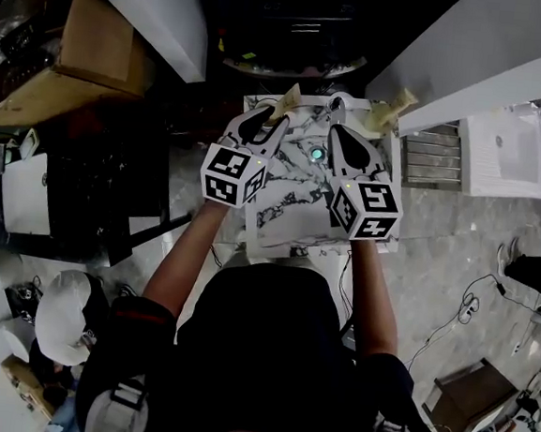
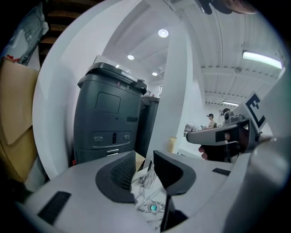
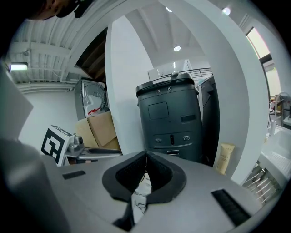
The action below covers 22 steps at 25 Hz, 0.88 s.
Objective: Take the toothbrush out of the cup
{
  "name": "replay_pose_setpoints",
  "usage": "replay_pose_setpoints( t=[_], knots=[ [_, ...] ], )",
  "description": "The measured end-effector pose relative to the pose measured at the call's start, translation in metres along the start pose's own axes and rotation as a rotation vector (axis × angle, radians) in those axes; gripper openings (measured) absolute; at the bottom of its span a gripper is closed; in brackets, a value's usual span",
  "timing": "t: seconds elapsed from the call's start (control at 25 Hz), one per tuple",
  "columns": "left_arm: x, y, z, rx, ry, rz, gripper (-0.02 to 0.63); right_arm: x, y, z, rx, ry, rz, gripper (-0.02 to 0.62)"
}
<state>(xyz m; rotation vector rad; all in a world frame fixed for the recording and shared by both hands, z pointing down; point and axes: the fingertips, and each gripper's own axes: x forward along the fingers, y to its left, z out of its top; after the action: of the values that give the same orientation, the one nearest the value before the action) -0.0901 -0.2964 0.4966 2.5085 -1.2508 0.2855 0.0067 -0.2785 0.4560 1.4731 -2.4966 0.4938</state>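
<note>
Both grippers hover over a small marble-patterned top (image 1: pixel 285 212). My left gripper (image 1: pixel 271 121) (image 2: pixel 144 164) is open, with a clear gap and nothing between its pads. Through that gap I see a small clear cup-like thing (image 2: pixel 147 177) standing on the marble with a thin dark stick in it; it is too small to tell whether that is the toothbrush. A teal round fitting (image 1: pixel 316 153) (image 2: pixel 153 208) lies in the marble between the grippers. My right gripper (image 1: pixel 339 136) (image 3: pixel 146 157) is shut and holds nothing.
A dark grey bin (image 2: pixel 109 123) (image 3: pixel 175 118) stands behind the top, between white pillars. Cardboard boxes (image 1: pixel 97 45) (image 3: pixel 102 127) are at the left. A cream bottle (image 3: pixel 225 157) and a white sink unit (image 1: pixel 502 151) are at the right. A person in a white cap (image 1: pixel 64 315) is at lower left.
</note>
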Motion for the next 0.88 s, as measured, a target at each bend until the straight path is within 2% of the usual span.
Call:
replay_pose_setpoints(
  t=[0.36, 0.88],
  knots=[
    [0.031, 0.019, -0.034, 0.072, 0.11, 0.053, 0.165, 0.01, -0.001, -0.018, 0.012, 0.044, 0.02, 0.034],
    [0.073, 0.034, -0.071, 0.144, 0.251, 0.083, 0.206, 0.004, -0.016, -0.034, 0.067, 0.056, 0.013, 0.034]
  ],
)
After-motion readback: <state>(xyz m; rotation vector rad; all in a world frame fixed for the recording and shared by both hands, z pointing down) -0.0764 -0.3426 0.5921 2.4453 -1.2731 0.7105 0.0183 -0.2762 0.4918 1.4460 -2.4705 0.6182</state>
